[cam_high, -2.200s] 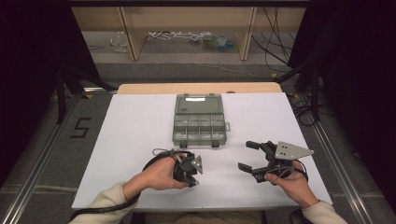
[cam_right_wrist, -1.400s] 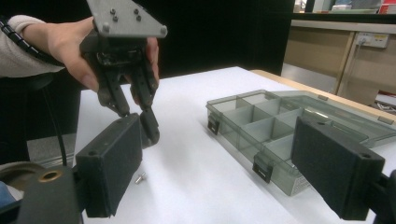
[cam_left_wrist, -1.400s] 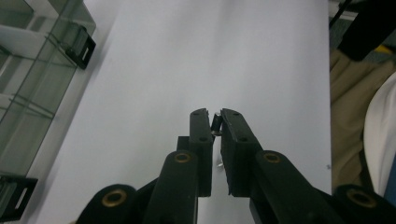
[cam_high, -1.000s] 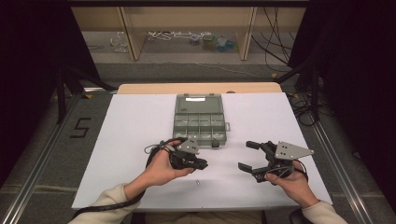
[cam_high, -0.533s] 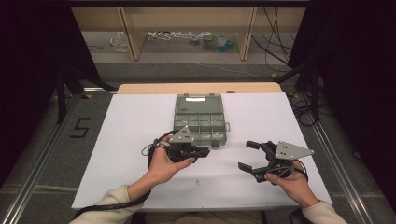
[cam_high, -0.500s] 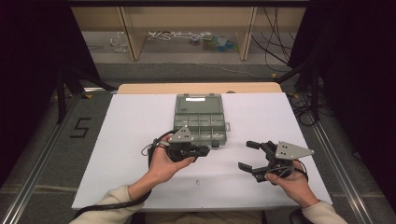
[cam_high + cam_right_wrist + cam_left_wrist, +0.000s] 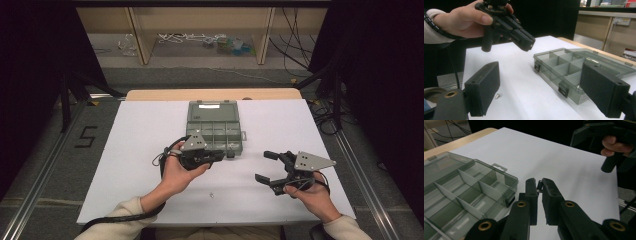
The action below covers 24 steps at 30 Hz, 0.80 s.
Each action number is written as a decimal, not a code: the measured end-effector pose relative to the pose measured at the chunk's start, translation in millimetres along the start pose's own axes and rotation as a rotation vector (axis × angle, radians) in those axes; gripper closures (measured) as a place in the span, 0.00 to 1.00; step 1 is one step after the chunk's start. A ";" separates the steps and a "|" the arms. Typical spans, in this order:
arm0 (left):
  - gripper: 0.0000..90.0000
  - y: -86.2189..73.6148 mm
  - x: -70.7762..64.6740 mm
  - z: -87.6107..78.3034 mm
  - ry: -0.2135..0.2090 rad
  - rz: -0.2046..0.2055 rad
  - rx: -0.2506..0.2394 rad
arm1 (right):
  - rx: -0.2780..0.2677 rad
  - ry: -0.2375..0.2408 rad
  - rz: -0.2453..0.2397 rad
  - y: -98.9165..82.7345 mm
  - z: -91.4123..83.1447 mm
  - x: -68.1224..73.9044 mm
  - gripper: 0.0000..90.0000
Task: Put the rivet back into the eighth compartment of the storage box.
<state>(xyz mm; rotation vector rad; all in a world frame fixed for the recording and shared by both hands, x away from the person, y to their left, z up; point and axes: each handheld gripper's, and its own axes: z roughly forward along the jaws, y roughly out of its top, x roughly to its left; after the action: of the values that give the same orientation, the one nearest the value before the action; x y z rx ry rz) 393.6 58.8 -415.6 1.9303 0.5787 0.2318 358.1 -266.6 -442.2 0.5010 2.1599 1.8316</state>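
**Left gripper carries a small screw up to the compartment box**

We see a person seated at a white desk [image 7: 130,150], holding a two-jaw gripper in each hand. Since a couple of seconds ago, the left gripper [image 7: 216,157] has travelled from a spot low on the desk up toward the near edge of the compartment box [image 7: 216,129], and now hovers just beside its front right corner. In the left gripper view, its jaws are together, clamped on a small metal screw [image 7: 539,186] pinched at their very tips. The screw sits above bare desk, just short of the box wall, not yet over any compartment.

We judge that a pick is done and a drop into the box is the step in hand. The lid is already folded open toward the far side, and the compartments that we can see look empty.

The right gripper [image 7: 267,166] has kept its place at the right of the desk, well apart from the box. Its jaws stand wide apart with nothing between them. A second small screw [image 7: 212,194] lies loose on the desk between the two hands, and probably comes next.

The desk is covered in plain white, with a strip of pale wood along its far edge. Around it the room is dark. Beyond it, a wooden shelf unit [image 7: 200,25] stands over a grey floor with loose cables, and a floor mark shaped like a five [image 7: 86,136] lies to the left.
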 end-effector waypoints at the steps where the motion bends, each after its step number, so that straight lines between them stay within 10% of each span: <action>1: 0.92 0.5 -0.2 0.8 0.005 -0.002 -0.006 | 0.001 0.001 0.000 0.0 -0.1 0.0 0.20; 24: 0.92 31.6 7.1 39.7 0.113 0.041 -0.061 | -0.006 0.002 0.002 -0.2 0.0 0.2 0.20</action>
<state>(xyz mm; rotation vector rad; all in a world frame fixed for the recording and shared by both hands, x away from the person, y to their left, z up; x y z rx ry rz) 425.2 20.1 -404.6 1.8801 0.5998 0.3825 358.0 -266.6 -442.3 0.4999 2.1553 1.8395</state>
